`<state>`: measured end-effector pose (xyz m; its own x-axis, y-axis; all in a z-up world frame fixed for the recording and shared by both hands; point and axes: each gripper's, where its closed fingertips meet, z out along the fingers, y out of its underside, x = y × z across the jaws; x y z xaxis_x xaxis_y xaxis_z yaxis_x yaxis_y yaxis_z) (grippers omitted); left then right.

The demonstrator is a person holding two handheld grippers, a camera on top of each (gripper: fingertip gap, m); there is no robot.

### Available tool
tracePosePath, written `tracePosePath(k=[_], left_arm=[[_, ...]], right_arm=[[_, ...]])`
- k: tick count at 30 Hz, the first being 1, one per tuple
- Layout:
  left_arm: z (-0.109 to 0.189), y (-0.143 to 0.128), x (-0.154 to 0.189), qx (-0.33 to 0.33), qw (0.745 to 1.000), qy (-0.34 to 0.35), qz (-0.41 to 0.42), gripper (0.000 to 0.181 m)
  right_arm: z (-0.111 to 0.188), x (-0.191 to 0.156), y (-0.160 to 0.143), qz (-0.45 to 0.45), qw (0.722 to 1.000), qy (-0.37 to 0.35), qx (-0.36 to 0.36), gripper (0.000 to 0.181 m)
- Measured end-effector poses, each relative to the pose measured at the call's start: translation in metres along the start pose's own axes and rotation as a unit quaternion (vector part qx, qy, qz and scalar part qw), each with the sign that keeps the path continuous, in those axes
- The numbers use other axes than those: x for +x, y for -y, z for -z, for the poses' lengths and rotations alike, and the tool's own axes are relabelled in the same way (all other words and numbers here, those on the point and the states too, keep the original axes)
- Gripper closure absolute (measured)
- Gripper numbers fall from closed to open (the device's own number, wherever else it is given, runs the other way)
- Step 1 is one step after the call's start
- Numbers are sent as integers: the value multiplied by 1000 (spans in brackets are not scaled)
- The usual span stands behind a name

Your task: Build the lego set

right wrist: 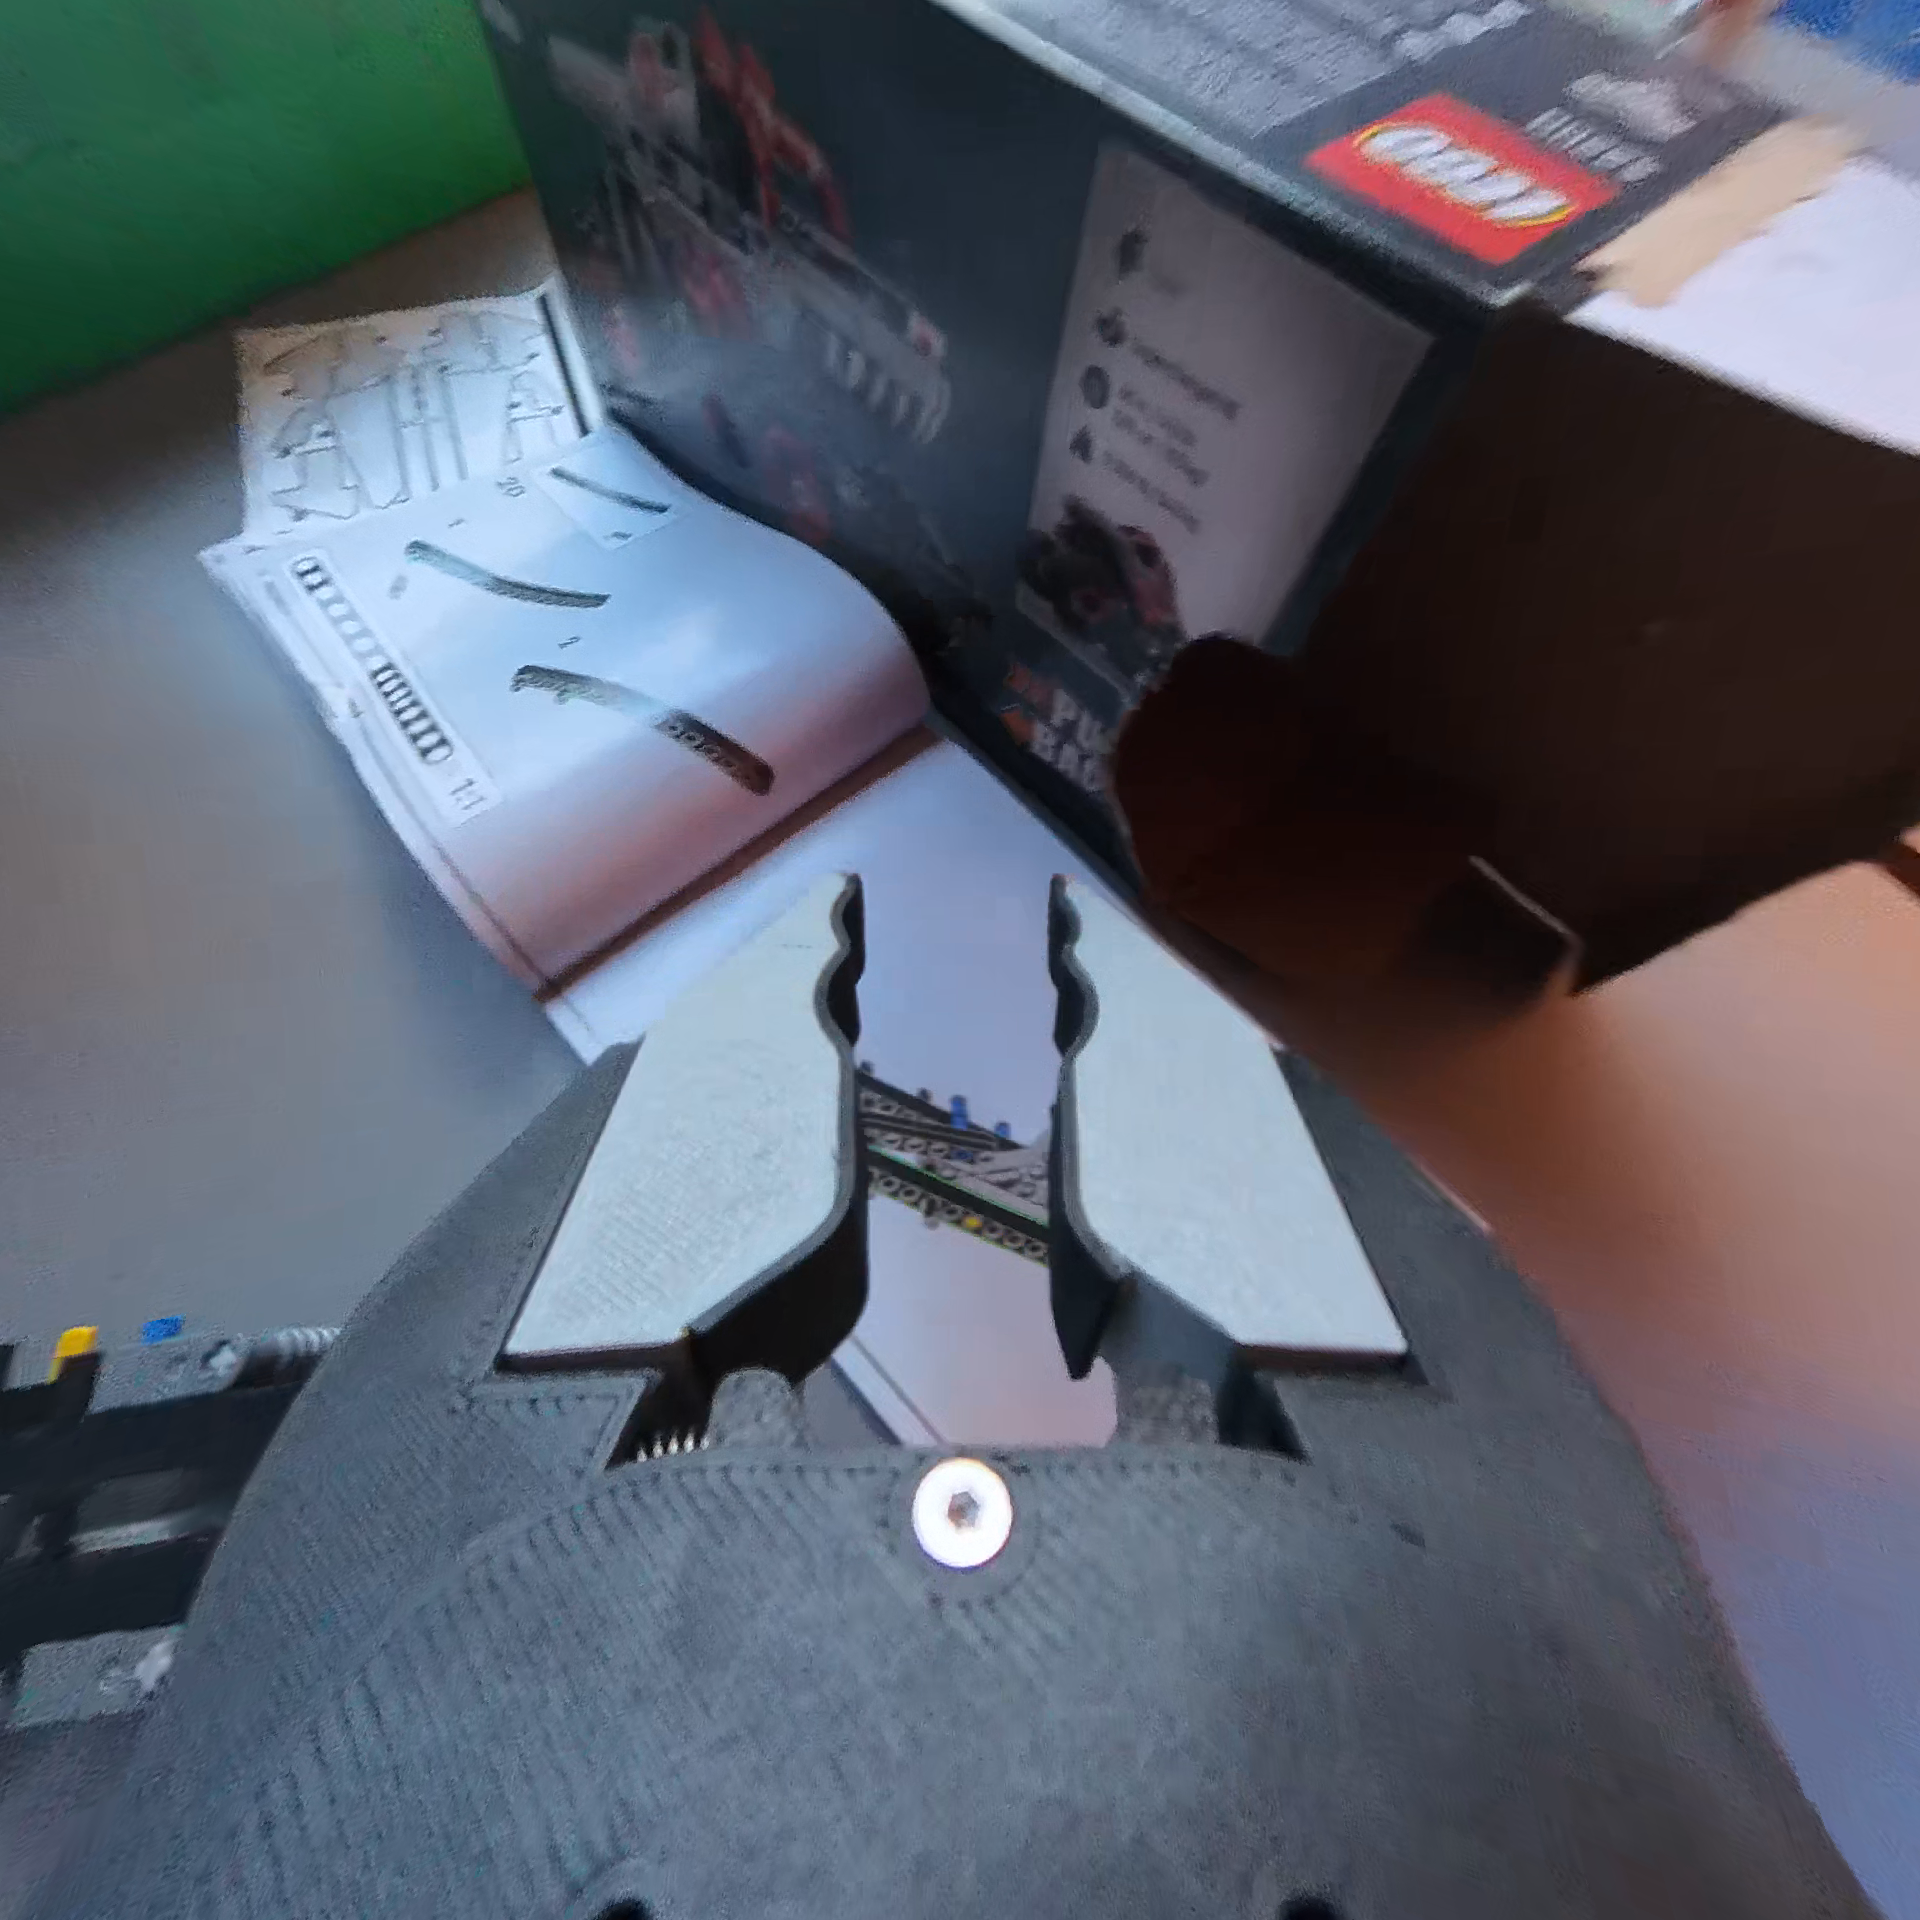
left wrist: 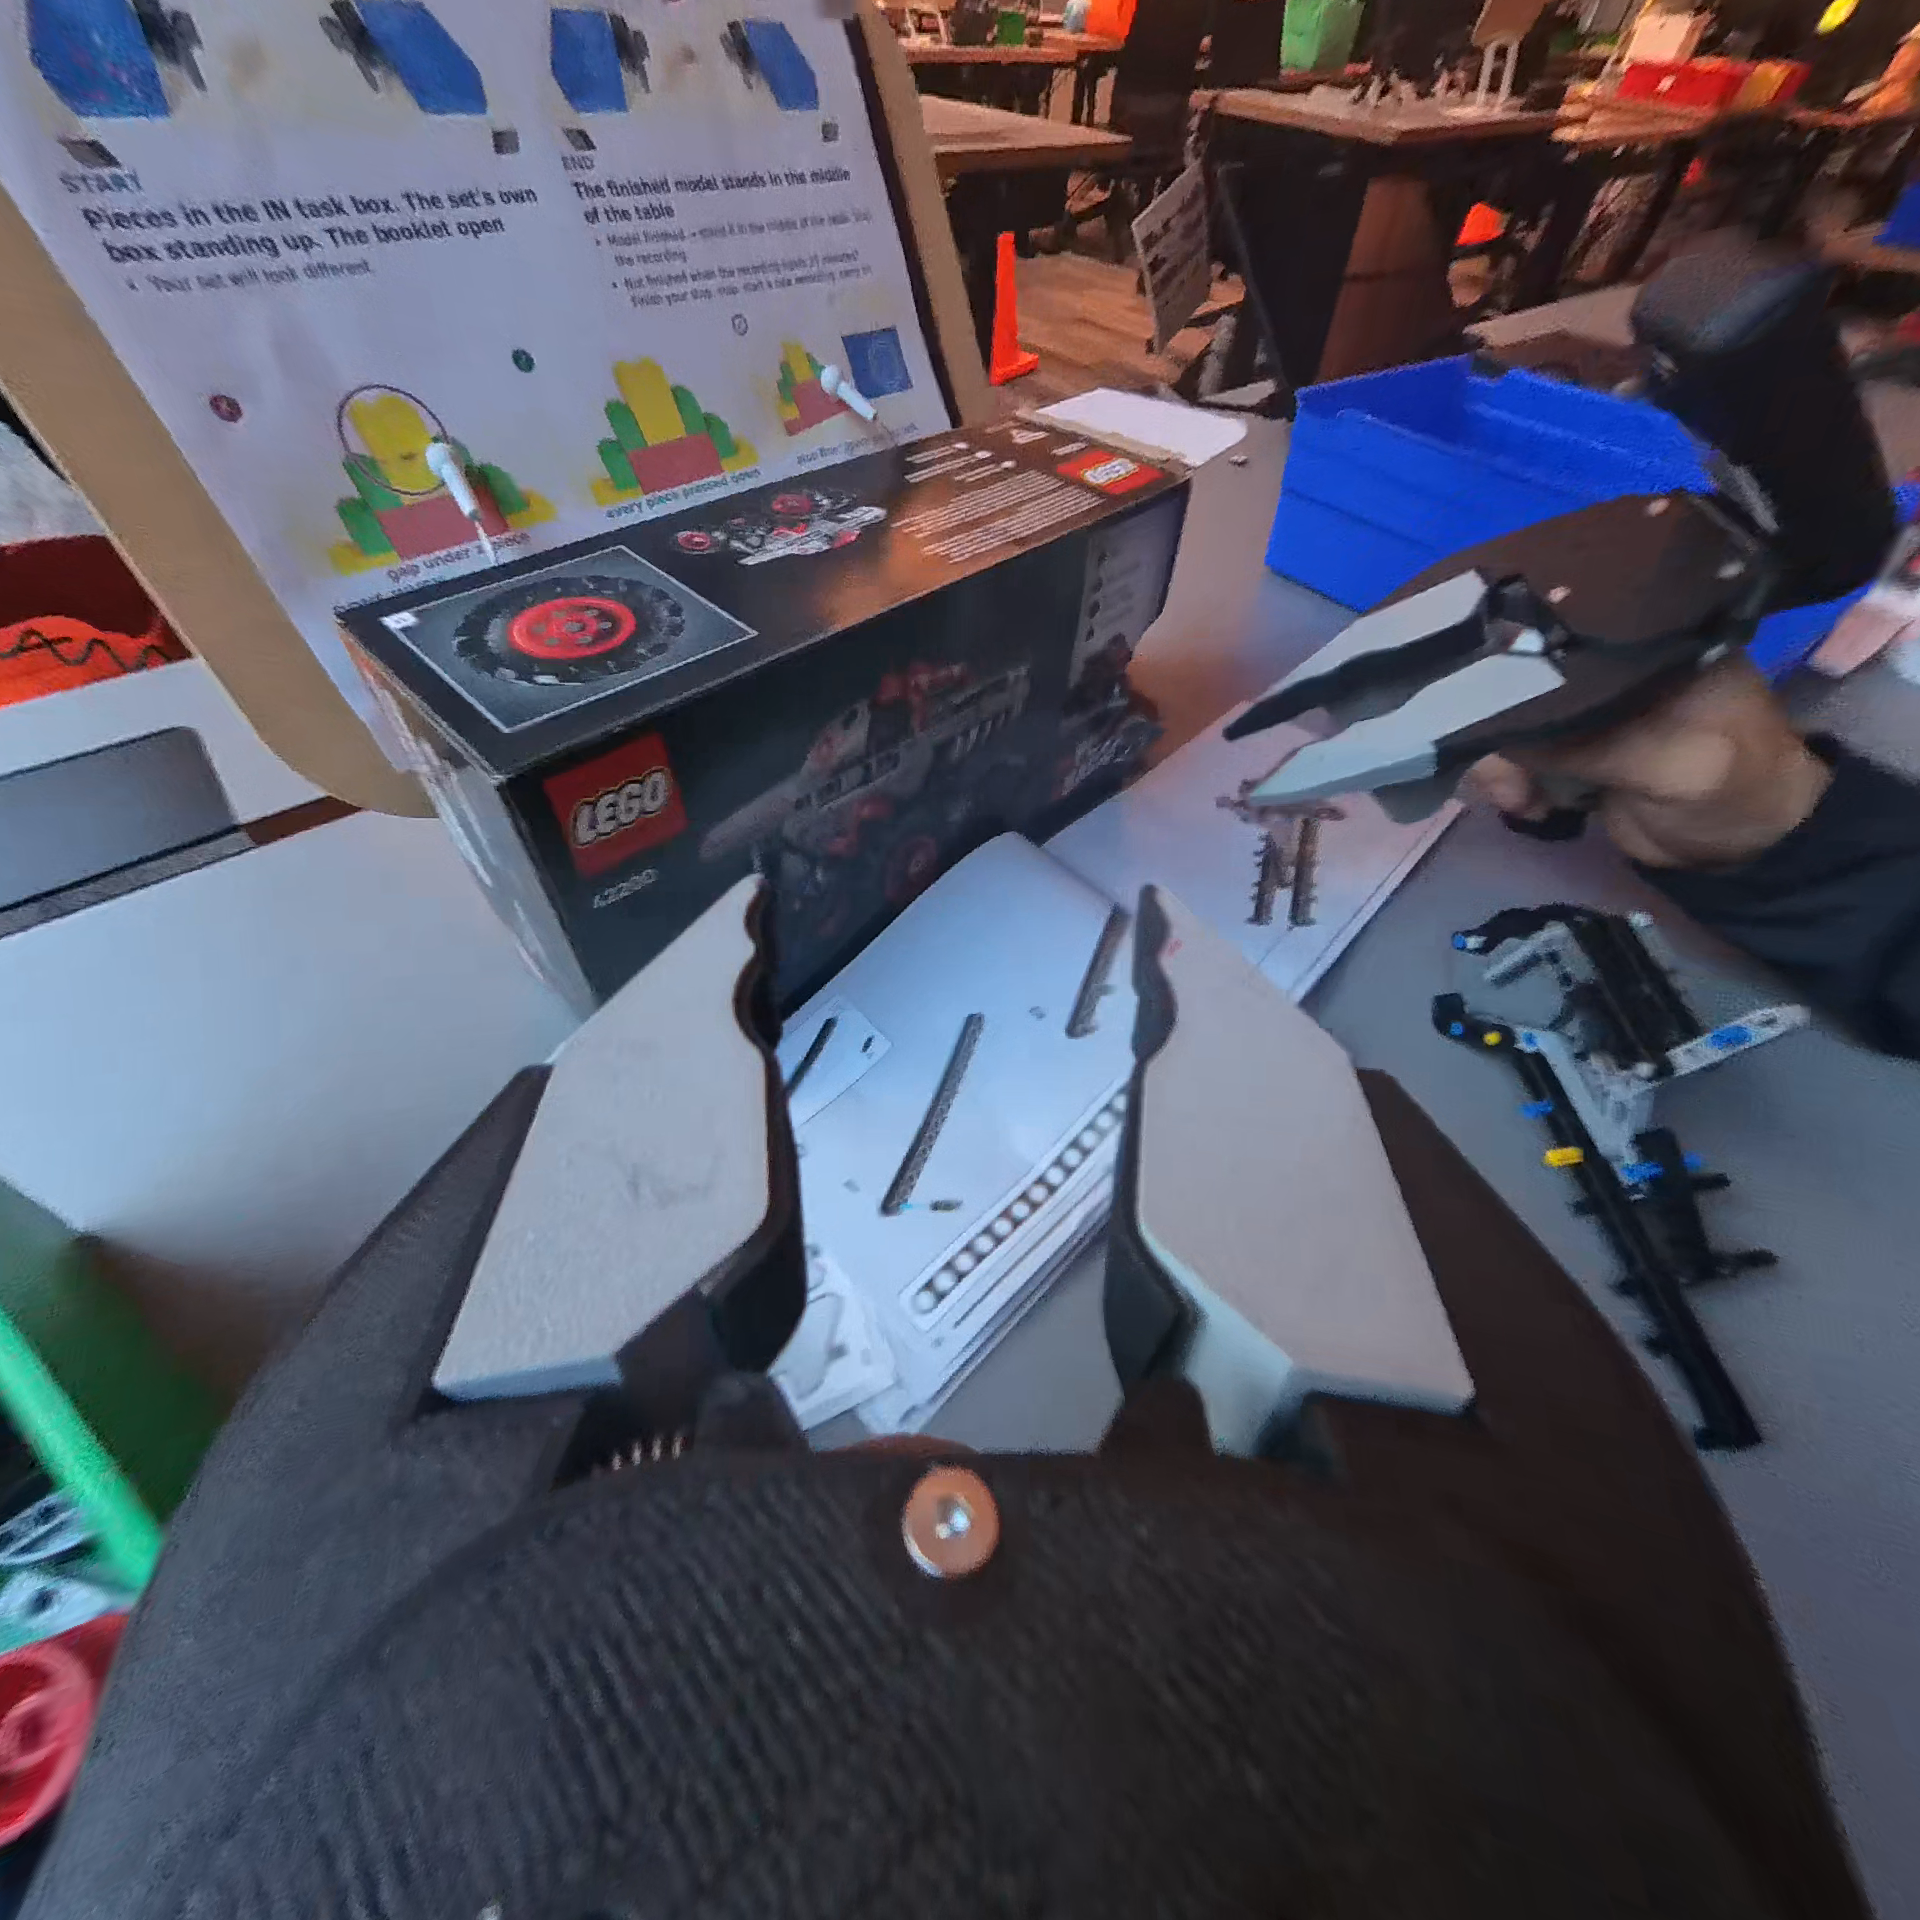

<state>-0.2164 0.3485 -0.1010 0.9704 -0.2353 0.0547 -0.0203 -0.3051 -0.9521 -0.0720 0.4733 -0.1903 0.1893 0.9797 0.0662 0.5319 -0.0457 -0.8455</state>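
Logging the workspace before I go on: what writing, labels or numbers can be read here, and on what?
I won't quote writing; these things bear it.
Black set box: red logo patch, small print.
White poster behind it: headings, captions.
Open booklet: small numbers, blurred.

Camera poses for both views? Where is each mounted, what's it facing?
Left wrist view: on the left gripper, looking forward and down over the open booklet to the set box; its own open fingers show, plus the right gripper and the hand holding it.
Right wrist view: on the right gripper, low over the booklet, facing the box; its own open fingers show.
Shared: booklet, box, partial model.
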Motion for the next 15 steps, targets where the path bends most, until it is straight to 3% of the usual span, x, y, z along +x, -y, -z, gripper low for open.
tracePosePath(k=[3, 5, 8, 15], left_arm=[[-7, -11, 26, 33, 998, -52, 10, 119], [-11, -28, 34, 4, 998, -56, -8, 119], [-3, -22, 35, 39, 997, -49, -33, 120], [-1, -37, 70, 8, 988, -154, 11, 115]], right_arm=[[6, 9, 5, 3, 999, -30, 26, 150], [5, 14, 4, 3, 999, -41, 28, 148], [1, 18, 1, 14, 998, -57, 29, 150], [-6, 21, -5, 23, 998, -60, 25, 155]])
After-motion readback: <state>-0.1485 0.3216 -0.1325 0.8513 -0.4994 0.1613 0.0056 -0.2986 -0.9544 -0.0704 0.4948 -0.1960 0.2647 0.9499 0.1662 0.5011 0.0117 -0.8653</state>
